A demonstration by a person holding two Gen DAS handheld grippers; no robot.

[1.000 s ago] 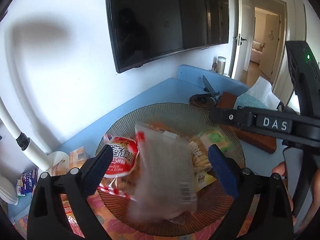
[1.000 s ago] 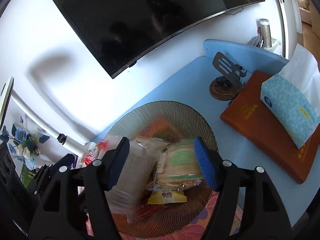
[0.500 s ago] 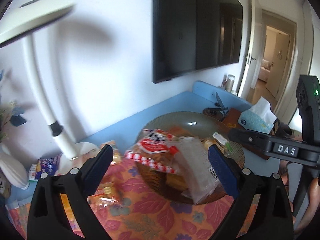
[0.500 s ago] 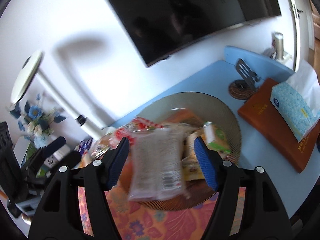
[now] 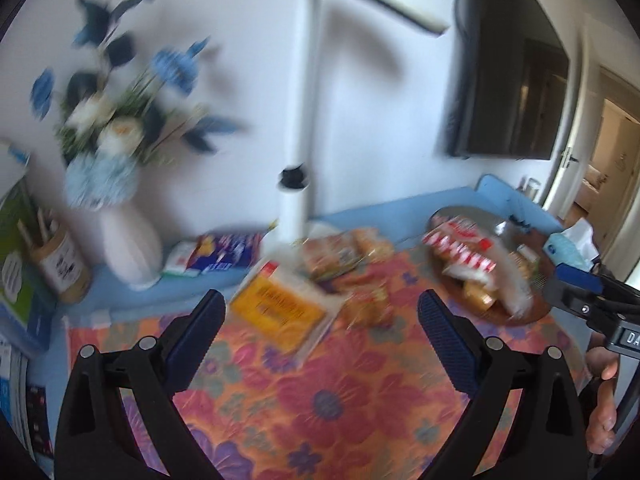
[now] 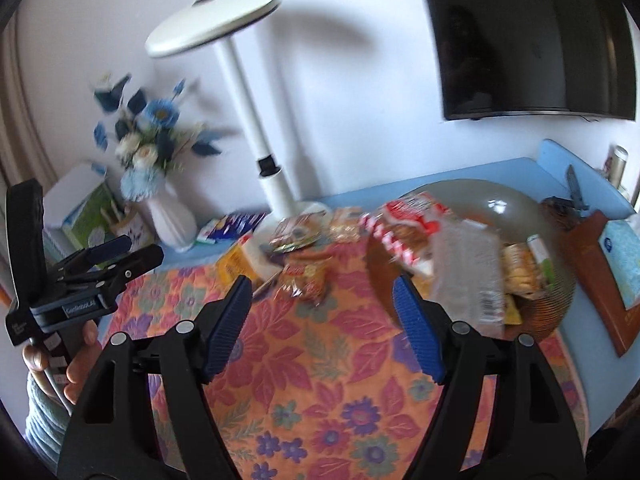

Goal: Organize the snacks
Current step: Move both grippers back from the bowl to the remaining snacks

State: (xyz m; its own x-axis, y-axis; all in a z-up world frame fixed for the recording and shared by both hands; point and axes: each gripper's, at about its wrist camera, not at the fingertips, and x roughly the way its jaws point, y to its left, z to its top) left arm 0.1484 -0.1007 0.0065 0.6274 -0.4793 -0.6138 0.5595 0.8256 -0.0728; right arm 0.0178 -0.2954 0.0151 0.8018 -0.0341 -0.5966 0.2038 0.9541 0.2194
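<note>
Fingers spread and empty, the left gripper (image 5: 320,320) hovers over the floral cloth (image 5: 320,400), a yellow snack packet (image 5: 276,312) lying just beyond; the right gripper (image 6: 322,320), jaws likewise apart, hangs level beside the snack-heaped brown plate (image 6: 560,296).

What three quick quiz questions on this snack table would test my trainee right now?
1. True or false: the left claw is shut on a snack.
2. Where does the red-and-white packet lie? A) in the brown bowl B) by the white vase
3. Fill in: the yellow packet lies on the ___ cloth.

Key: 1 false, both it and the right claw are open and empty; 2 A; 3 floral.
</note>
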